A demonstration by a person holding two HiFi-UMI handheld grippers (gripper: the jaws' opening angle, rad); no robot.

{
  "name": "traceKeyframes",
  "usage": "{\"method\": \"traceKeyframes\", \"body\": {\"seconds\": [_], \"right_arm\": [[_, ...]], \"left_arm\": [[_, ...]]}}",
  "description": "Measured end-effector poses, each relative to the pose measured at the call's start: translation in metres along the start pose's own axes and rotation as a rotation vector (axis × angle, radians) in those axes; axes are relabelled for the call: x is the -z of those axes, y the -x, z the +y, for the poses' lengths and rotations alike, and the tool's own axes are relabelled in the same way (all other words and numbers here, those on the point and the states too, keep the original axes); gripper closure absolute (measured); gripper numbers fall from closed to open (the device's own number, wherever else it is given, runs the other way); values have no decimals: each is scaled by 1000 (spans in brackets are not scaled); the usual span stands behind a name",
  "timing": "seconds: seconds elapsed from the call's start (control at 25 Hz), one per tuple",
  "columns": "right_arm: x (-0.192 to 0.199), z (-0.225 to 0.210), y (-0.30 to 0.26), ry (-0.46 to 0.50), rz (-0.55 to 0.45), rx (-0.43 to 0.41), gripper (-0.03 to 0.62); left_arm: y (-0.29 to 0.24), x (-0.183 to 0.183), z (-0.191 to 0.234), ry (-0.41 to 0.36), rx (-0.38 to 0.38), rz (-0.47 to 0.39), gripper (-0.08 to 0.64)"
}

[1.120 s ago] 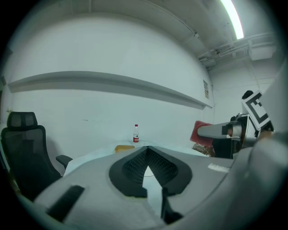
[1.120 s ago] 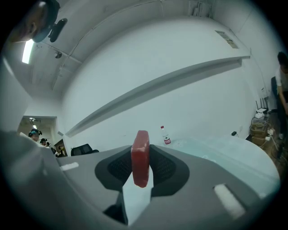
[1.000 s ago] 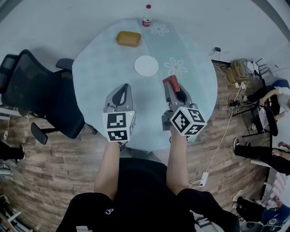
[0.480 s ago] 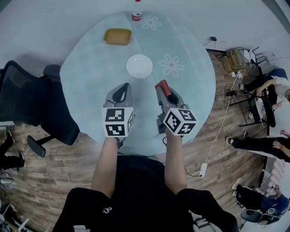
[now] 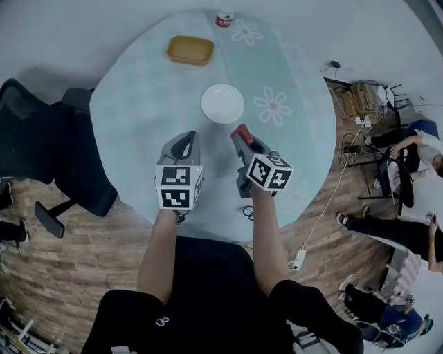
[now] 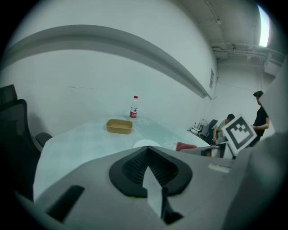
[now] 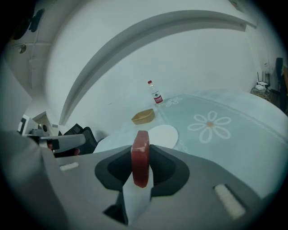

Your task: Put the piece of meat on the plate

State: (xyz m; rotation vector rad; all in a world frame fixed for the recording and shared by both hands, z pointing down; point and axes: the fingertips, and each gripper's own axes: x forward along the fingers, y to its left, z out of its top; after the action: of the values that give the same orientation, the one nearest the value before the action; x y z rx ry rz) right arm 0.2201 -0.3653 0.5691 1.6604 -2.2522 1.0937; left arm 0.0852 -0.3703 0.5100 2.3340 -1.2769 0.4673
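A red piece of meat [image 7: 140,150] stands on edge between the jaws of my right gripper [image 7: 142,167], which is shut on it. From the head view the meat [image 5: 242,132] hangs over the table just short of the white plate [image 5: 222,104], a little to its right. The plate [image 7: 163,134] lies bare beyond the jaws. My left gripper [image 5: 184,144] hovers beside the right one, shut with nothing in it. In the left gripper view the plate [image 6: 146,143] shows just past the jaws, and the meat [image 6: 185,146] at the right.
A tan shallow container [image 5: 190,50] and a small bottle [image 5: 223,19] stand at the far side of the round pale-green table [image 5: 138,104]. A black office chair [image 5: 48,145] is at the left. People sit at the right by cables [image 5: 360,104].
Both grippers have sunk toward the table. The right one has carried the meat leftward, closer to the plate. Its grip on the meat is unchanged.
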Motion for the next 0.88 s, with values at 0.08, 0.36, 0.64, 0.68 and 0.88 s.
{"method": "traceKeyframes", "body": {"seconds": [0.08,0.36,0.64,0.68,0.88], "right_arm": [[0,-3,-28,9,55,-24,489],[-13,-9,-117,35,247,-84,489],[-7,-19,-162,-143,414,-149,489],[-5,-20,-165,-165,428,-154,489],[-5,-28,-172,-184,456,-122,407]], "left_arm": [[-2,4,11,16,-16,6,566],[1,15,53,76,-90,17,566],[10,26,93,129,-165,25,566],[11,28,96,135,-171,25,566],[13,29,101,145,-174,17,566]]}}
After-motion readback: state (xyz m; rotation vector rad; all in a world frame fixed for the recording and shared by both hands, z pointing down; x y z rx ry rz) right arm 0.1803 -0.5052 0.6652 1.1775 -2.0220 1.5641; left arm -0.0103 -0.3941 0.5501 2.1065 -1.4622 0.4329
